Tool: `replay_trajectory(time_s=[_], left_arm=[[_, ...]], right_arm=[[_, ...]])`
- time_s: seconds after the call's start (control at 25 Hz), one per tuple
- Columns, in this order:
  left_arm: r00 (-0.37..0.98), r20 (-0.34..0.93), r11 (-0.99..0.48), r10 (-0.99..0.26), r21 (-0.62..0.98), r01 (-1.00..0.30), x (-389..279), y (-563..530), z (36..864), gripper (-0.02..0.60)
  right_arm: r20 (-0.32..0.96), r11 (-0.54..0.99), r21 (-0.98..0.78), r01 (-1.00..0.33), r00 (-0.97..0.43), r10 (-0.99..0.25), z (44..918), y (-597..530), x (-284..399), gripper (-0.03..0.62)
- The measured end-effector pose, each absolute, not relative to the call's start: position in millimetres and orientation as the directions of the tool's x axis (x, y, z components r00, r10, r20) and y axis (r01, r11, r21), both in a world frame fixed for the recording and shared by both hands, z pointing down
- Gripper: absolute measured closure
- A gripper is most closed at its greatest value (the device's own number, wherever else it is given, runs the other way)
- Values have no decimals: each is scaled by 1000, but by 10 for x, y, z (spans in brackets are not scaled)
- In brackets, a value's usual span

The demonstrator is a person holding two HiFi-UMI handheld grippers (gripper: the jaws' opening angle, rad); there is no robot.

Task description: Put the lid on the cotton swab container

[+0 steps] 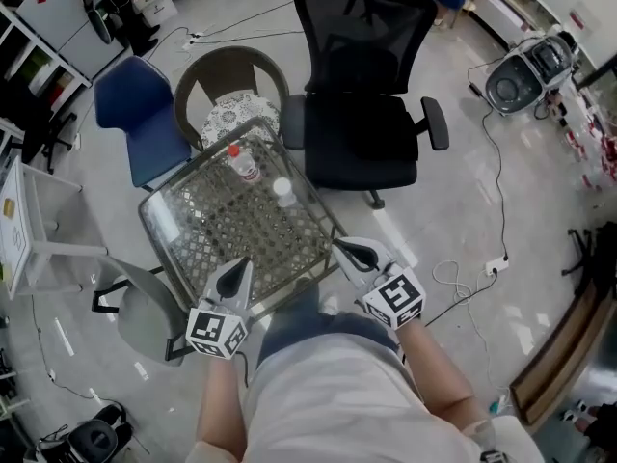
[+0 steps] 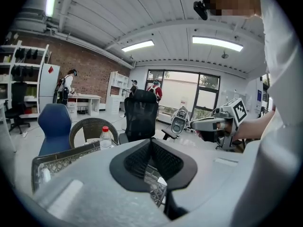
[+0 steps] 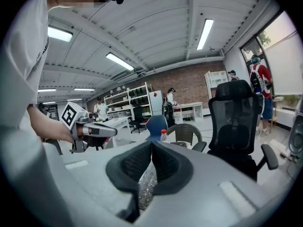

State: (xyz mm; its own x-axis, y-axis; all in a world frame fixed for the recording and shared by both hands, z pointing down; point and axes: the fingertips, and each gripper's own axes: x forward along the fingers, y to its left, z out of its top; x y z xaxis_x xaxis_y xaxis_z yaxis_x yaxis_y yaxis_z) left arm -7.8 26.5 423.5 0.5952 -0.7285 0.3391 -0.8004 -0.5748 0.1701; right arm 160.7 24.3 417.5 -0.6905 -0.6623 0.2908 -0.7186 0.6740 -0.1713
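Status: the task is not showing any start yet.

- The left claw (image 1: 239,266) is hovering over the near edge of the bench (image 1: 227,230). Its own view is showing the jaws pressed together with nothing between them.
- The right claw (image 1: 342,248) is hanging at the bench's near right corner. Its jaws are likewise meeting, and it is carrying nothing.
- A small pale round item (image 1: 282,189) is sitting on the far half of the bench, just beside a water bottle (image 1: 243,162) with a red cap. I am taking it to be the cotton swab container, but it is showing too small to confirm.
- I am not finding a separate lid in any view, and I cannot tell whether the pale item is already wearing one.

Judgement: nothing is being held and neither claw is touching the pale item, which is lying well apart from both. Everything seems to be remaining: locating the lid, opening a claw and gripping it, steadying the container with the other claw if needed, then seating the lid squarely on the mouth.
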Motion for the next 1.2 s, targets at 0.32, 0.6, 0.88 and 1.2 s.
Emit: replay_trajectory(time_s=[0.32, 0.6, 0.88, 1.2], left_arm=[[635, 361, -582, -683, 256, -772, -87, -226, 4675, 575], [680, 383, -582, -625, 352, -733, 35, -557, 5160, 575], [711, 416, -595, -567, 390, -702, 137, -752, 5608, 575], [733, 457, -594, -504, 432, -678, 207, -940, 6159, 575]], right_arm=[[403, 684, -177, -707, -686, -605, 4589, -176, 1412, 589], [508, 695, -184, -695, -672, -538, 5093, -530, 1281, 568], [603, 701, -169, -693, -635, -482, 5553, -761, 1179, 536], [686, 721, -136, -680, -590, -426, 6049, -966, 1097, 507]])
